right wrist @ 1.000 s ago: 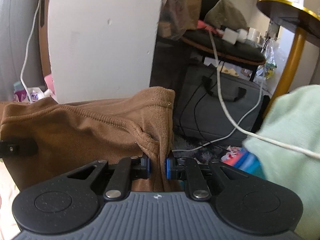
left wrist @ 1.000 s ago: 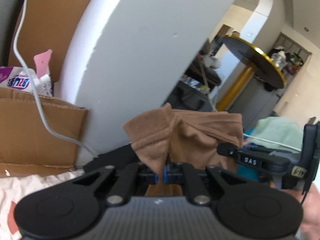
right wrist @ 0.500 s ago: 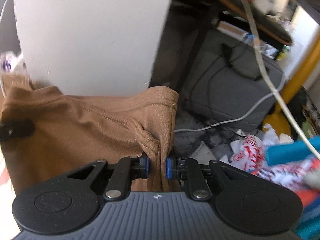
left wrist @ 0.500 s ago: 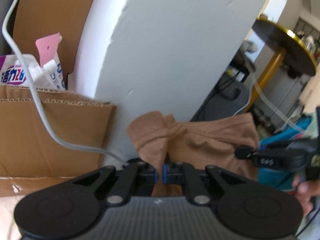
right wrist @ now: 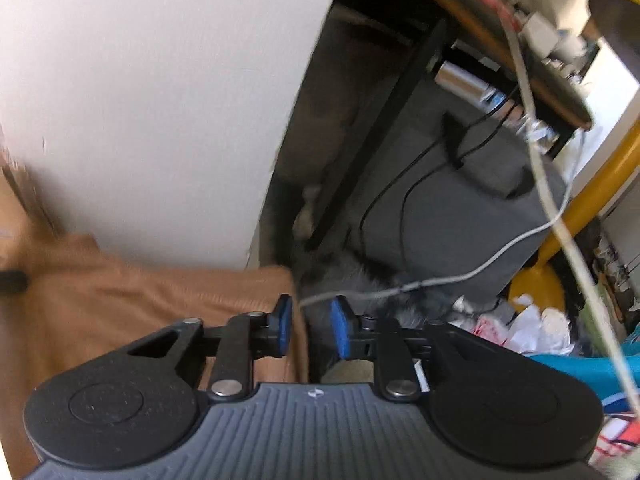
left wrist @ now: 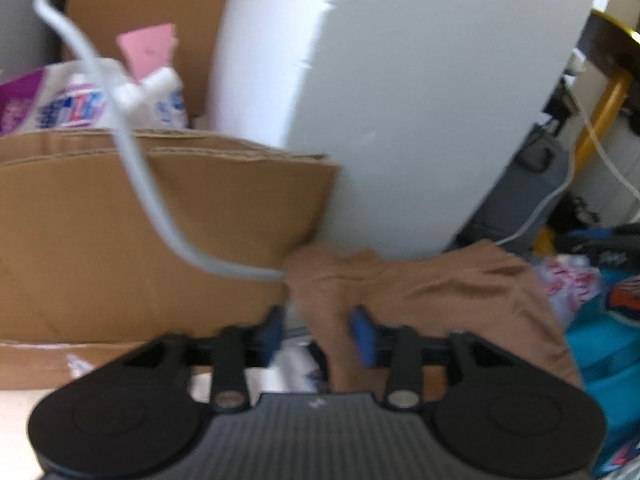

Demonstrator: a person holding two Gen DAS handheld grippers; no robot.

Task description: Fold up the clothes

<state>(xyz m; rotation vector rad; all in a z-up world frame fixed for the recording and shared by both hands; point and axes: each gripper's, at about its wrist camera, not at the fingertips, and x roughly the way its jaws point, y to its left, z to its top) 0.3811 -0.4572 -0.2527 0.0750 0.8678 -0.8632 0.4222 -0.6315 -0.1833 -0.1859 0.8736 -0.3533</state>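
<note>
A brown garment (left wrist: 448, 292) lies spread low in front of both grippers. In the left wrist view my left gripper (left wrist: 320, 332) has its jaws opening. A bunched corner of the cloth still stands between the blue pads (left wrist: 362, 338), resting against the right one, but it is not pinched. In the right wrist view the same brown garment (right wrist: 140, 308) stretches off to the left. My right gripper (right wrist: 312, 330) is opening too; the cloth's edge runs along its left pad (right wrist: 284, 328), with a gap to the other pad.
A big white panel (left wrist: 400, 100) rises just behind the garment. To its left are a cardboard box (left wrist: 140, 240), packets, and a white cable (left wrist: 132, 160). On the right lie a grey bag (right wrist: 460, 208), thin cables, a yellow table leg (right wrist: 592, 200) and crumpled wrappers.
Both grippers were shut on the garment's top corners and have now spread their jaws, letting the cloth loose. Both hands sank lower and nearer the white panel, and the garment dropped.
</note>
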